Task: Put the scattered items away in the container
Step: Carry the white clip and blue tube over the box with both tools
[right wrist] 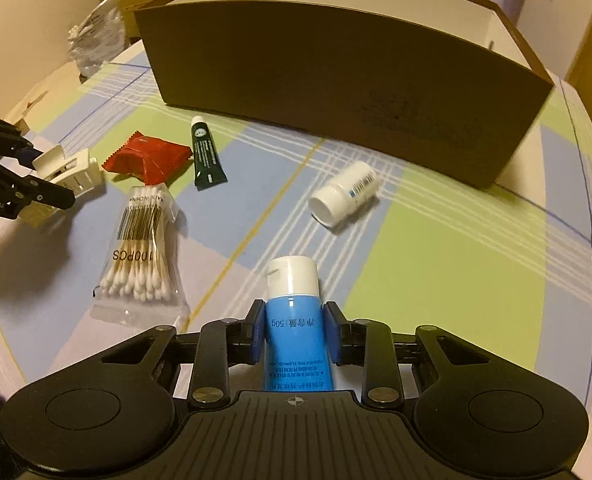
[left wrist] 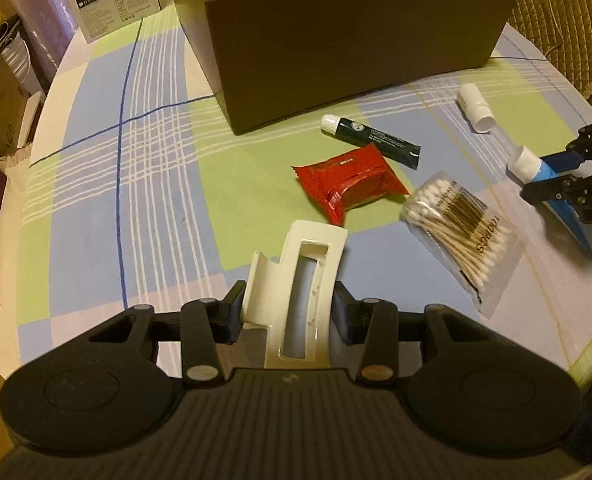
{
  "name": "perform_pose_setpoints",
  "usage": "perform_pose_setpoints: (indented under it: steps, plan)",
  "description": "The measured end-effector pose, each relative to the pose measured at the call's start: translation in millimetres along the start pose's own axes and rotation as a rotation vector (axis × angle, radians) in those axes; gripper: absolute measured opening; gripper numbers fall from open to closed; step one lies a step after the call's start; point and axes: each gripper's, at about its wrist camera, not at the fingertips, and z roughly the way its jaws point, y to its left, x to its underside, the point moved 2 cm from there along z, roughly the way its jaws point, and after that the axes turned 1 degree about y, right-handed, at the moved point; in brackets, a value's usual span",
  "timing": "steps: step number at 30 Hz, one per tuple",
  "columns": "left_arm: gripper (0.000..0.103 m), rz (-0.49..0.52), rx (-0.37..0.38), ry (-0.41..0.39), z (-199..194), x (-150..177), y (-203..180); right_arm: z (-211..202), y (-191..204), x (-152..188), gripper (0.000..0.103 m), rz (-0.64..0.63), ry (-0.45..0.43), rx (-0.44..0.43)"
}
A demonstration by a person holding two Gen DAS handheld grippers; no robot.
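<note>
Left tongs (left wrist: 289, 312) closed on white hair clip (left wrist: 296, 280); right tongs (right wrist: 296, 330) closed on blue tube (right wrist: 293, 320). Neither yet in box (right wrist: 336, 92). Swabs (right wrist: 143, 248), red packet (right wrist: 147, 158), green tube (right wrist: 207, 156), white bottle (right wrist: 344, 196) remained on desk (right wrist: 456, 260).

1. One brown box (right wrist: 336, 80)
2. Two tubes: one blue (right wrist: 293, 320), one dark green (left wrist: 372, 142)
3. One white bottle (right wrist: 344, 194)
4. One red packet (left wrist: 348, 186)
5. One bag of cotton swabs (right wrist: 141, 248)
6. One white hair clip (left wrist: 296, 280)
7. Two grippers: left (left wrist: 289, 312), right (right wrist: 295, 332)
</note>
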Motion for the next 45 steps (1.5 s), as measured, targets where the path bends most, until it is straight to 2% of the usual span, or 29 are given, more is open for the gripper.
perform_pose_setpoints:
  steps: [9, 19, 26, 39, 45]
  plan:
    - [0.038, 0.025, -0.015, -0.069, -31, -19, 1, -41, -31, -14, 0.033, 0.157, -0.106, -0.012]
    - [0.039, 0.079, -0.017, -0.207, -71, -59, -8, -82, -41, -47, 0.033, 0.184, -0.293, 0.013]
    - [0.039, 0.108, -0.028, -0.292, -90, -86, -10, -114, -54, -74, 0.033, 0.156, -0.401, 0.046]
    - [0.039, 0.133, -0.031, -0.385, -104, -128, -12, -128, -66, -101, 0.033, 0.125, -0.44, 0.05]
    - [0.039, 0.131, -0.036, -0.422, -110, -146, -10, -143, -70, -115, 0.033, 0.107, -0.491, 0.04]
